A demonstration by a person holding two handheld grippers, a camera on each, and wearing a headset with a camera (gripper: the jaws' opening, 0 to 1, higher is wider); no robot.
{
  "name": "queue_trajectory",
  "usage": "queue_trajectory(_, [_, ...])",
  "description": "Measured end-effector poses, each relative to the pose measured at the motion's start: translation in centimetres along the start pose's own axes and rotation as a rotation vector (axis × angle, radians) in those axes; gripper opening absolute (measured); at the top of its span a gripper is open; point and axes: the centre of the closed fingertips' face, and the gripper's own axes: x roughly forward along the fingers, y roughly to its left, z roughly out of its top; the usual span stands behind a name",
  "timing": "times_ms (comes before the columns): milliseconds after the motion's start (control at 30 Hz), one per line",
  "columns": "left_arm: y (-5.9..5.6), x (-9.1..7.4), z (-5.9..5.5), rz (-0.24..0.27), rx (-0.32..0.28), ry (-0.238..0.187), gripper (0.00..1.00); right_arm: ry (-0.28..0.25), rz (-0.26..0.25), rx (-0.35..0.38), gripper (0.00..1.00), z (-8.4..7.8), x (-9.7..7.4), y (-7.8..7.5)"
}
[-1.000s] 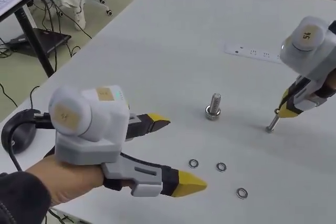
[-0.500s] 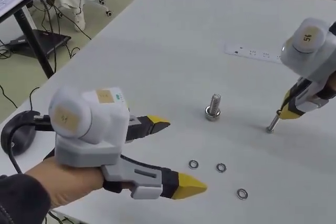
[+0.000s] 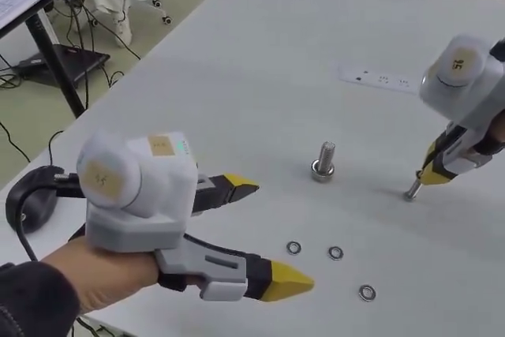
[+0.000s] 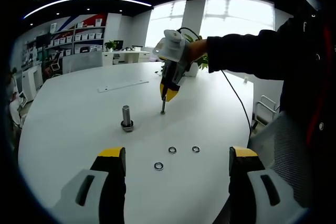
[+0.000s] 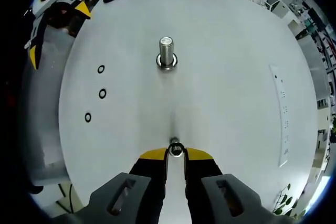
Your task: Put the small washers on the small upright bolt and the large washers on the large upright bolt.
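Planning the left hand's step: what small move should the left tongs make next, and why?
Probably dip the left tongs toward the nearest washer: they hang open and empty, and it lies loose on the table just ahead.

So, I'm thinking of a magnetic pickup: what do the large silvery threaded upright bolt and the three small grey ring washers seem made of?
The large silvery threaded upright bolt looks like bare or plated steel: bright, shiny highlights run along its threads. The three small grey ring washers are probably metal too: thin rings with a dull glint, too small to judge their finish.
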Motion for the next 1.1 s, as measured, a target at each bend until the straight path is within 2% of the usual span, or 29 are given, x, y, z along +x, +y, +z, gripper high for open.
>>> queue_trajectory(633, [0.1, 0.1, 0.0, 0.005, -0.002, 0.003, 0.81, 0.024, 0.009, 0.008, 0.13, -0.7, 3.0, 0.0])
queue_trajectory(1100, [0.3, 0.1, 0.2, 0.007, -0.006, 0.005, 0.81, 0.023, 0.009, 0.010, 0.13, -0.8, 3.7, -0.2])
